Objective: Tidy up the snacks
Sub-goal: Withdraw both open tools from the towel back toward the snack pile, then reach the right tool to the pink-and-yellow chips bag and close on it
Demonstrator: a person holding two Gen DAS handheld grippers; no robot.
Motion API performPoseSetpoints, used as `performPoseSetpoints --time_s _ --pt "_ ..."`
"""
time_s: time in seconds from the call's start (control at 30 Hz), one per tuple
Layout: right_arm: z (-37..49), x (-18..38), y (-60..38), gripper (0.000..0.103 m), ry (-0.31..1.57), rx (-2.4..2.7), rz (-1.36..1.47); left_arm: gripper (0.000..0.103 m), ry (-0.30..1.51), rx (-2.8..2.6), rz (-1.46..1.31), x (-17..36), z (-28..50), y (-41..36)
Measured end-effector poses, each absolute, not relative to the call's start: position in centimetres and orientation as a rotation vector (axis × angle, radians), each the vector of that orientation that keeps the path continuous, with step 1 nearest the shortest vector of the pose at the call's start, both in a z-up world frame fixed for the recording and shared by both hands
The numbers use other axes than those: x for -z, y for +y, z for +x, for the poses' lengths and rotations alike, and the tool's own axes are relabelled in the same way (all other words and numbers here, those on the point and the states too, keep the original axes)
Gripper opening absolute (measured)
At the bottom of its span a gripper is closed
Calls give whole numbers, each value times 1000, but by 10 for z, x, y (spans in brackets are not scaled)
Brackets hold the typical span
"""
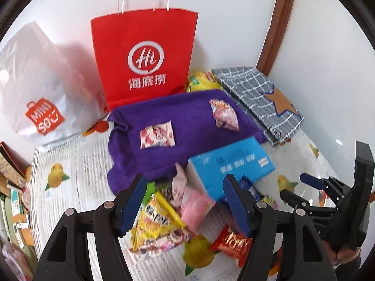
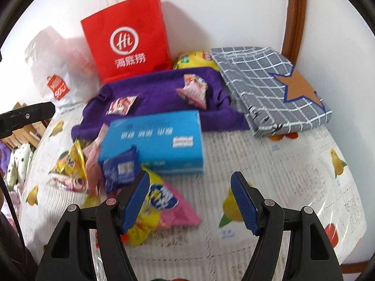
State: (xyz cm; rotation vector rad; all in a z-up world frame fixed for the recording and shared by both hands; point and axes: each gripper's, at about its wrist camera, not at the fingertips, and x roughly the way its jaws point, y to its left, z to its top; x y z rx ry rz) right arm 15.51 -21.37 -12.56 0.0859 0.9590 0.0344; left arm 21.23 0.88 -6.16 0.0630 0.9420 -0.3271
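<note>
My left tool hangs wide open and empty over a loose heap of snacks on the tabletop, which wears a white cloth printed with fruit. Between its blue pads lie a yellow snack packet and a pink packet, with a red packet just beyond the right pad. My right tool is also spread wide and grips nothing; it hovers above bare cloth, its left pad just beside a yellow-and-pink packet. A dark blue packet leans against the front of a blue box, which sits at the near edge of a purple cloth. Two more small packets rest on that purple cloth, well apart: a red-and-white packet toward the left and a pink-patterned packet toward the right. Behind the cloth a red paper bag stands upright against the wall, with a white plastic bag slumped to its left and a yellow bag peeking out at its right. A grey checked folded cloth with an orange star lies at the right, touching the purple one.
</note>
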Motion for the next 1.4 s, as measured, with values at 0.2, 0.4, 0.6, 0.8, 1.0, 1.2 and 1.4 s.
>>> performPoseSetpoints --time_s 0.2,0.4,0.6,0.8,1.0,1.2,1.4 --pt "150 142 -199 71 1012 -47 65 66 967 320 65 80 199 18" --pt "145 149 -187 71 1030 -56 0 69 985 289 80 94 195 26" --pt "141 154 -180 71 1043 -74 3 70 999 289 99 105 191 26" --pt "140 165 -179 71 1070 -52 -10 70 993 301 108 112 188 27" --pt "146 173 -180 71 1082 -50 17 70 982 308 128 117 188 24" --pt "152 178 -173 77 1076 -66 4 70 993 320 118 122 191 25" --pt "153 181 -173 77 1053 -84 27 70 1015 311 100 127 195 27"
